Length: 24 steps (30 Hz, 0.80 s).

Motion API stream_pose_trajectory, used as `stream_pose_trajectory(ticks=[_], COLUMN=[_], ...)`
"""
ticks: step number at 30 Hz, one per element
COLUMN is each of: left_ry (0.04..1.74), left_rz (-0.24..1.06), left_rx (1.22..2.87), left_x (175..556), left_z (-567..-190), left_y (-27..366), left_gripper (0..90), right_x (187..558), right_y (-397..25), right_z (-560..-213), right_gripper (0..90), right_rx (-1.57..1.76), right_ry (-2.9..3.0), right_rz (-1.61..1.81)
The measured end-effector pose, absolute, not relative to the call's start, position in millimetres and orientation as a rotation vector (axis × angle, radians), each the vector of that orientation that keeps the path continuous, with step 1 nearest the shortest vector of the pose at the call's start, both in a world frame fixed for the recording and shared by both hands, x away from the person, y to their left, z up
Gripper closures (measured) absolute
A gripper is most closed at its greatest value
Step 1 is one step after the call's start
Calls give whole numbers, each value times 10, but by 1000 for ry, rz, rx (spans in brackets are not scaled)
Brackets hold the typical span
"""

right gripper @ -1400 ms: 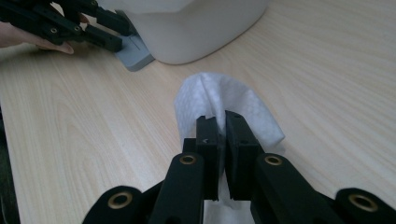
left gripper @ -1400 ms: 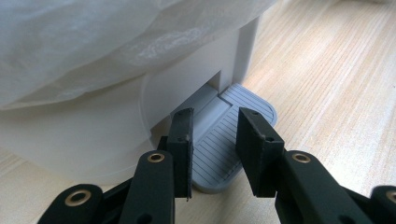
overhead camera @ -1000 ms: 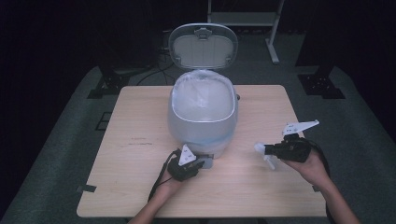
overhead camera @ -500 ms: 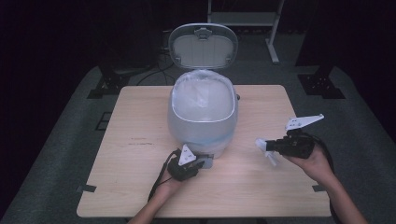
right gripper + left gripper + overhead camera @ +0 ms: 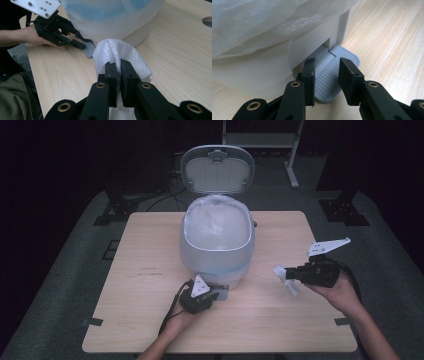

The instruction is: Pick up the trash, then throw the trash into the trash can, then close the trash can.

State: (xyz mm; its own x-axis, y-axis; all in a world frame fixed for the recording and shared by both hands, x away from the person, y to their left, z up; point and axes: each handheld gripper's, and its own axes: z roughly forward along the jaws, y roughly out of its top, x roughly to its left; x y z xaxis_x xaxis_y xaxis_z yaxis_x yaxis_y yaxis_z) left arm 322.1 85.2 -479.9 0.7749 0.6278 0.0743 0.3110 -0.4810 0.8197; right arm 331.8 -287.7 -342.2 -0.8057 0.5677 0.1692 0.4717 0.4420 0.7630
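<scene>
A pale grey pedal bin lined with a clear plastic bag stands mid-table, its lid raised upright. My left gripper sits at the bin's front base, open, with its jaws resting over the grey ribbed pedal. In the left gripper view the two jaws stand apart above that pedal, left gripper. To the right of the bin, my right gripper hangs above the table, shut on a crumpled white paper towel. The towel droops from the jaws, right gripper.
The wooden table has bare surface on the left, front and right of the bin. A round hole shows in the tabletop in the right gripper view. Dark stands and cables lie on the floor behind the table.
My right gripper with the paper towel has risen slightly and drifted a little to the right. The left gripper stays on the pedal and the lid stays up.
</scene>
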Motion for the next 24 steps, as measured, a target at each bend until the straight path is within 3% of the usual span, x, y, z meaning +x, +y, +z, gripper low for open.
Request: stream_pose_trajectory(ticks=[24], left_ry=[705], left_rz=[456], left_rx=[2091], left_x=[3219], left_z=[-4802], left_y=[848], left_gripper=[668], right_x=[3339], right_y=[-2868], right_z=[-3225], right_gripper=[843], right_rx=[921], right_ry=[2558], right_rz=[1352])
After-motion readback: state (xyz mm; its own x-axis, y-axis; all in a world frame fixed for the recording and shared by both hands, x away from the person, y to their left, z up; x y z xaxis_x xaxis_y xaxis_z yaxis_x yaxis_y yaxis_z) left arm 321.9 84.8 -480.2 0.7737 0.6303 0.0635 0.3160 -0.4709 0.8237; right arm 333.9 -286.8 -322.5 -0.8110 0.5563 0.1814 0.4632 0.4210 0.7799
